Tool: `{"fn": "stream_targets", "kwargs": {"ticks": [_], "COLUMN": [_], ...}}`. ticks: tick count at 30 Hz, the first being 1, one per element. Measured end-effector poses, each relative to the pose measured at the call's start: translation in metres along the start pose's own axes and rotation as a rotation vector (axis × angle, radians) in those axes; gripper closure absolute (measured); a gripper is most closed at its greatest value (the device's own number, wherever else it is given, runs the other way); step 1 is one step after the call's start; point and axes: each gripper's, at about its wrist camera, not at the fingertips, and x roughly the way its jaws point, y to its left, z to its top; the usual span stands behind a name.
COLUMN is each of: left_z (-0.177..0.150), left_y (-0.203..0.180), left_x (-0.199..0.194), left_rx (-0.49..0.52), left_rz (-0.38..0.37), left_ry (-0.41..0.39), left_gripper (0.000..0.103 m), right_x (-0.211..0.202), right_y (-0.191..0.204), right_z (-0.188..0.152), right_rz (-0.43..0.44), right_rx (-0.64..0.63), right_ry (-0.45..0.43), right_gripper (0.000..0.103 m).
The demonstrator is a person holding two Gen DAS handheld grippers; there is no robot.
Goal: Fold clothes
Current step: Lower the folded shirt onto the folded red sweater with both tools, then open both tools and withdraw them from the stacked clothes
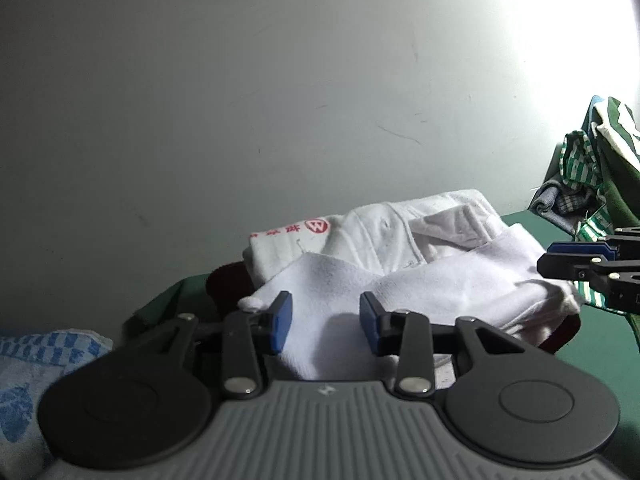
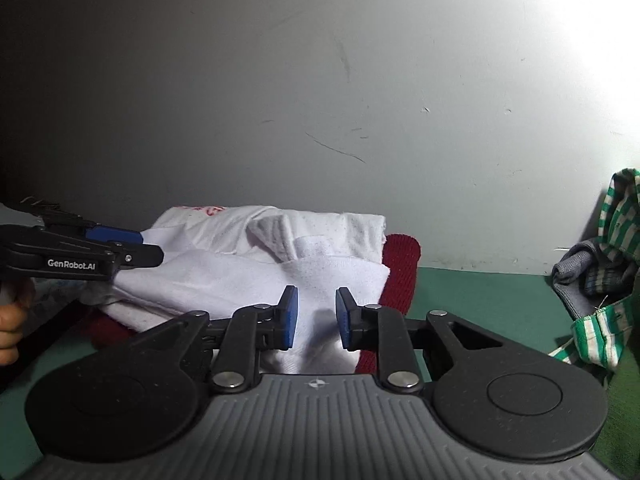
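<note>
A folded white garment (image 1: 420,284) is seen on top of a stack on the green worktop (image 2: 480,292), laid over a white shirt (image 1: 360,232) and a dark red knit (image 2: 400,264). A red circled "W" logo (image 1: 317,225) and red characters too small to read are printed on the white shirt. The left claw (image 1: 325,322) is held open over the near edge of the folded garment, nothing gripped. The right claw (image 2: 316,318) is held narrowly apart at the garment's right corner, its pads clear of the cloth. "GenRobot.AI" (image 2: 71,264) is read on the left claw's side. Green-striped clothes (image 2: 612,280) are heaped to the stack's right.
</note>
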Motion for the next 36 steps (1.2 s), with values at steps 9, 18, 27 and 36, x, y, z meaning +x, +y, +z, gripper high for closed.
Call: {"fn": "stream_targets", "kwargs": {"ticks": [9,18,27,36], "left_z": [-0.023,-0.026,-0.063,-0.084], "left_y": [-0.003,0.0,-0.036,-0.091], "left_x": [0.004,-0.02,-0.074,-0.108], "left_rx": [-0.018,-0.062,-0.201,-0.193], "left_rz": [-0.009,0.047,0.219,0.267], "left_ry": [0.041,0.035,0.164,0.208], "left_gripper": [0.032,0.032,0.044,0.009], "right_x": [0.02,-0.006,-0.083,-0.134], "right_y": [-0.002,-0.01,0.026,0.05], "right_z": [-0.007,-0.008,-0.071,-0.092], "right_rz": [-0.022,0.013,-0.107,-0.243], "right_rx": [0.073,0.171,0.126,0.153], "right_ry": [0.053,0.056,0.23,0.333], "right_gripper": [0.074,0.073,0.064,0.034]}}
